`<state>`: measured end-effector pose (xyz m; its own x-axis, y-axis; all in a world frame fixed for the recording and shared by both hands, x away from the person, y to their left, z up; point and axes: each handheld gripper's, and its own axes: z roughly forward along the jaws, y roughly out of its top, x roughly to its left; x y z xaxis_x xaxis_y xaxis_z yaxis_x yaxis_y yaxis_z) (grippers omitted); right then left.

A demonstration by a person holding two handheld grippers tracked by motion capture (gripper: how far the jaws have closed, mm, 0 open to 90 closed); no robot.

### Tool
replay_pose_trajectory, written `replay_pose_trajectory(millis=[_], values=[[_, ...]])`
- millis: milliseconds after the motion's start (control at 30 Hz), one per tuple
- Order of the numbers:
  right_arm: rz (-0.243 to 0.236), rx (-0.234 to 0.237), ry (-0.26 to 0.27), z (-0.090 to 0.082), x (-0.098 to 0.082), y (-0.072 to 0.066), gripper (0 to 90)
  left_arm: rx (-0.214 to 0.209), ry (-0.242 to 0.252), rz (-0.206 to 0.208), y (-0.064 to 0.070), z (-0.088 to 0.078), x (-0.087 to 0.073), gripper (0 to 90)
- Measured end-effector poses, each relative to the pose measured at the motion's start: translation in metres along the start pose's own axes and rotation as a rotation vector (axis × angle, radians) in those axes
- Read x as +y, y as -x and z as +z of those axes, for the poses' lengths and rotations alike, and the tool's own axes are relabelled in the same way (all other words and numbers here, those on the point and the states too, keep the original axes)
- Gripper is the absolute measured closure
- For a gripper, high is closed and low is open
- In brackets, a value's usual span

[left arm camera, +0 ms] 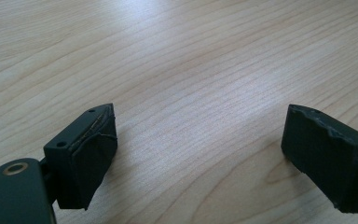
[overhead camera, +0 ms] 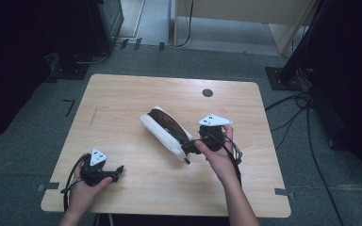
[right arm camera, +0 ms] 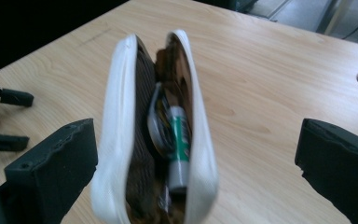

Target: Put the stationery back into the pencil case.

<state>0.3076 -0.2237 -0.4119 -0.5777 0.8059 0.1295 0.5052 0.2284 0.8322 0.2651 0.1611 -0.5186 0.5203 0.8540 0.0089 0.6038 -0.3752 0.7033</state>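
Here, a white pouch (overhead camera: 165, 133) stands on edge near the middle of the wooden table (overhead camera: 122, 94), its mouth gaping on a green-and-silver tube (right arm camera: 179, 144) inside. The right gripper (overhead camera: 191, 149) sits at the pouch's near end, jaws spread wide with the pouch between them, not pinched. Well apart from the pouch, toward the table's near left corner, the left gripper (overhead camera: 119, 170) hovers over bare wood, jaws spread, while a round hole (overhead camera: 207, 92) lies beyond the pouch.
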Motion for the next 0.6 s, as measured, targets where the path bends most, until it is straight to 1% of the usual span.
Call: replay_pose_trajectory(millis=[67, 133, 233, 267, 300, 333, 467, 600], values=[[0.007, -0.012, -0.005, -0.005, -0.007, 0.006, 0.0, 0.0, 0.0, -0.001, 0.0, 0.0, 0.0, 10.7], [0.012, -0.04, -0.007, -0.01, -0.016, 0.013, 0.0, -0.001, 0.001, -0.002, 0.0, 0.0, 0.0, 10.7], [0.055, -0.078, 0.006, -0.019, -0.032, 0.025, 0.0, 0.0, 0.0, 0.0, 0.0, 0.0, 0.0, 10.7], [0.071, -0.09, 0.003, -0.022, -0.038, 0.028, 0.0, -0.003, -0.002, 0.003, 0.0, 0.001, 0.001, 10.7], [0.078, -0.109, 0.006, -0.024, -0.046, 0.032, 0.0, -0.003, -0.001, 0.003, 0.001, 0.001, 0.001, 10.7], [0.086, -0.118, 0.006, -0.025, -0.05, 0.034, 0.0, -0.003, -0.001, 0.003, 0.001, 0.001, 0.001, 10.7], [0.118, -0.14, -0.012, -0.03, -0.07, 0.044, 0.0, -0.003, 0.0, 0.002, 0.001, 0.001, 0.001, 10.7], [0.136, -0.158, -0.039, -0.029, -0.091, 0.049, 0.0, -0.003, 0.0, 0.002, 0.001, 0.001, 0.001, 10.7]])
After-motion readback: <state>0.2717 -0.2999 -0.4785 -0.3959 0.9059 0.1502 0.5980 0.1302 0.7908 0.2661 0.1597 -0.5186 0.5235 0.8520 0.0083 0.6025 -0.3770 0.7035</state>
